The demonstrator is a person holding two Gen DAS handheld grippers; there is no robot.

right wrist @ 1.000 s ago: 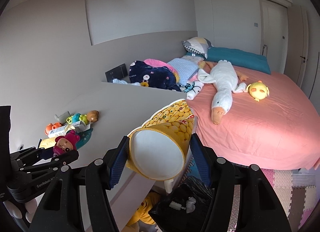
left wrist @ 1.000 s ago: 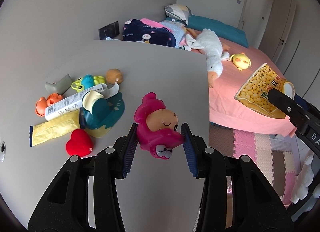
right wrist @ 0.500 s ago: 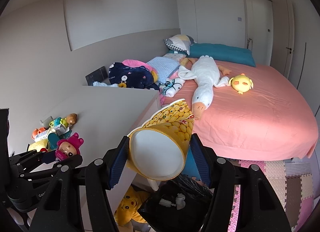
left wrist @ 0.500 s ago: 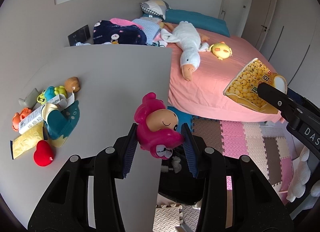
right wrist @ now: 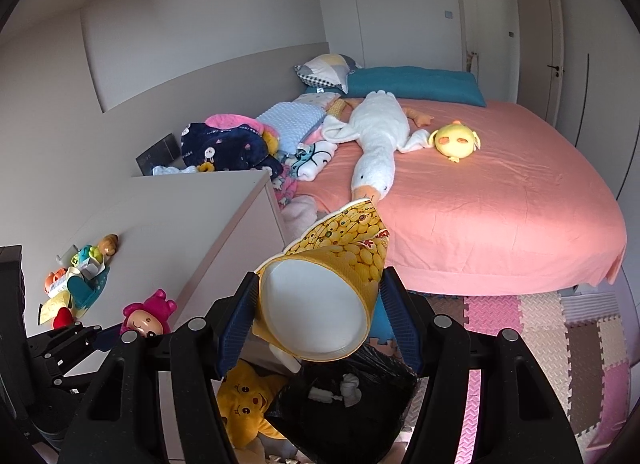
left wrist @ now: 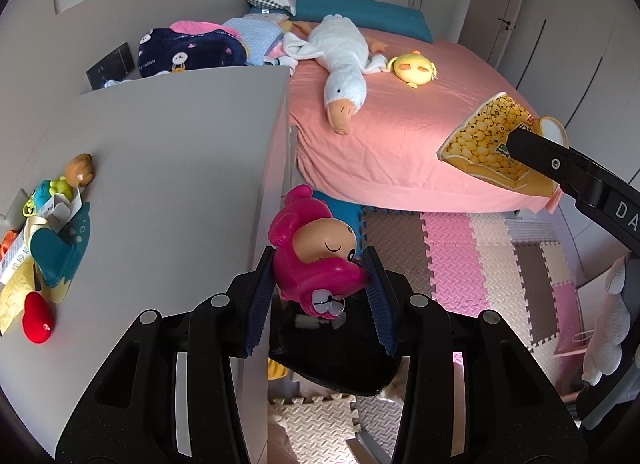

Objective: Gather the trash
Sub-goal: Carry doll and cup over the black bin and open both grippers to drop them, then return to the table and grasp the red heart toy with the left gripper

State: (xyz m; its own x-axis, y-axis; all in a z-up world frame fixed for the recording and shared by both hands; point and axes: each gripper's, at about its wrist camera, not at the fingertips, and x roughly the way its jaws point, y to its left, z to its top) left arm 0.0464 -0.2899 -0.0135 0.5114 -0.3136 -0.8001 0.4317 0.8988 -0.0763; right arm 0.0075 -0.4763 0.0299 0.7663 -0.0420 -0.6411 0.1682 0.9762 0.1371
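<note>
We grip the pink doll [left wrist: 316, 260] in our left gripper [left wrist: 318, 296], past the desk [left wrist: 168, 168] edge, above the black trash bag [right wrist: 352, 400]. Our right gripper [right wrist: 320, 316] clamps the popcorn cup [right wrist: 324, 288], also over the bag. Toy clutter [left wrist: 44, 232] sits left on the desk; yellow plush [right wrist: 244, 404] just beside the bag.

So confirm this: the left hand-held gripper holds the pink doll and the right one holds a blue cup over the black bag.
Not blue: the right wrist view shows the right hand-held gripper clamping a yellow popcorn cup. The rest stands: the left hand-held gripper holds the pink doll, above the black bag.
</note>
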